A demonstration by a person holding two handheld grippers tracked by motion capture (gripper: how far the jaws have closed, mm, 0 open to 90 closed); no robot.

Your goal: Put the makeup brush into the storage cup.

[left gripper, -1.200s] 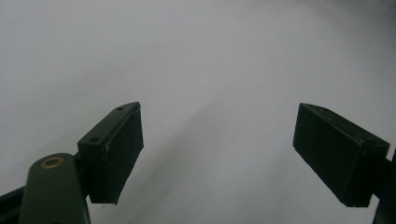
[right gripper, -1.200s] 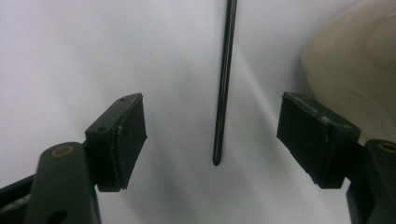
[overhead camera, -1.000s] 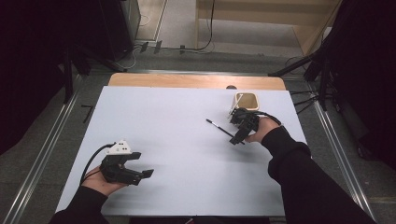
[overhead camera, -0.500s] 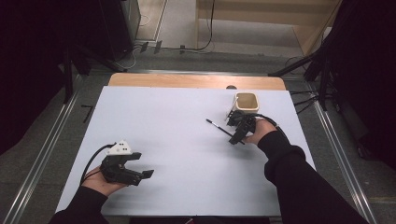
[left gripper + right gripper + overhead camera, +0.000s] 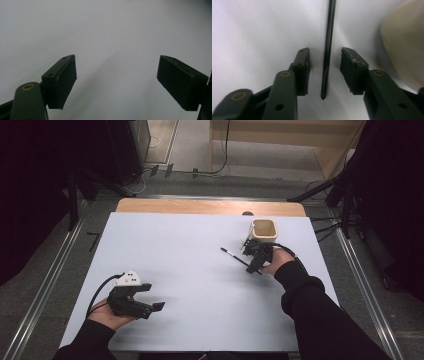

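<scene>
Right hand-held gripper (image 5: 324,72) straddles a thin black pen (image 5: 327,50), glossy and straight with a rounded end. It lies flat on the white worktop (image 5: 190,260) just beside a cream cup (image 5: 263,229). Jaws have just been closing, now narrow, pen between them with gaps on both sides. Left hand-held gripper (image 5: 116,82) wide, holding nothing, near the worktop's front edge.

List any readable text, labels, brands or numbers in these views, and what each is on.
None readable.
Thin black stick between the jaws of the right hand-held gripper: plain, no marking.
Cream cup: no print on the faces shown.
Left hand-held gripper and its grey plate: dark dots on the plate, too small to tell whether holes or marks.
White table sheet: blank.
</scene>
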